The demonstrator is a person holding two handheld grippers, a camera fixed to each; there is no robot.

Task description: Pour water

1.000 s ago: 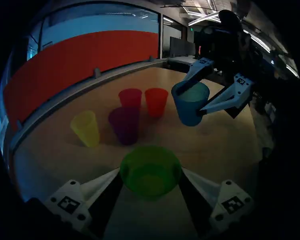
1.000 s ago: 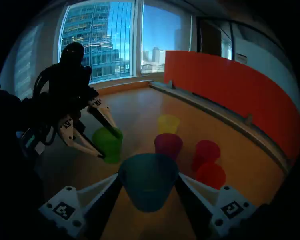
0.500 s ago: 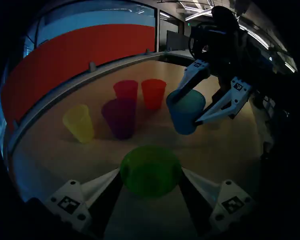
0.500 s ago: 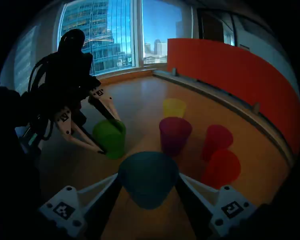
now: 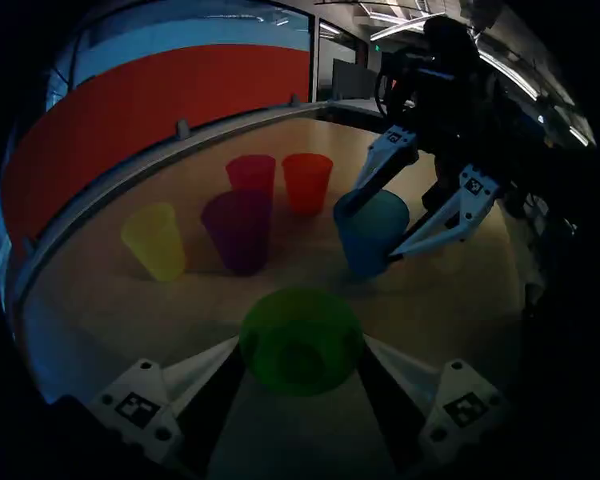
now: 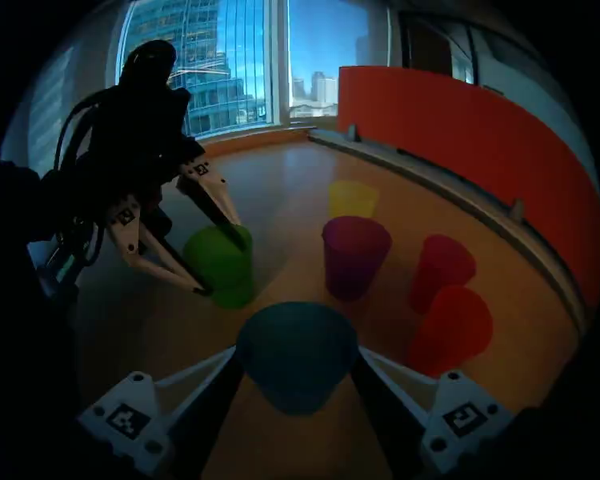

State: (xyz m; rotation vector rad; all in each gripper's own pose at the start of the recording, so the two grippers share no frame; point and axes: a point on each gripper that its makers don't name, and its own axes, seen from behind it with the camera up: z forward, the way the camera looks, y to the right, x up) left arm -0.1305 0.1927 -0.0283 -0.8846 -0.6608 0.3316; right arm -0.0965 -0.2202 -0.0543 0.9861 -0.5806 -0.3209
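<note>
My left gripper [image 5: 302, 352] is shut on a green cup [image 5: 302, 340], held just above the wooden table [image 5: 428, 304]. In the left gripper view my right gripper [image 5: 370, 232] grips a blue cup [image 5: 372, 232] low over the table, to the right of centre. In the right gripper view the blue cup [image 6: 297, 352] sits between my right gripper's [image 6: 297, 360] fingers, and farther off at the left the left gripper [image 6: 216, 260] holds the green cup [image 6: 218, 264]. I cannot tell whether either cup holds water.
Yellow [image 5: 154, 240], purple [image 5: 238, 230], magenta [image 5: 251, 176] and orange [image 5: 306, 182] cups stand upright in a group on the table. A red wall panel [image 5: 140, 104] runs along the table's far edge. A person in dark clothes [image 6: 132, 136] holds the grippers. Windows [image 6: 220, 64] lie behind.
The right gripper has lowered the blue cup toward the table and tipped it closer to upright. The green cup stays held by the left gripper.
</note>
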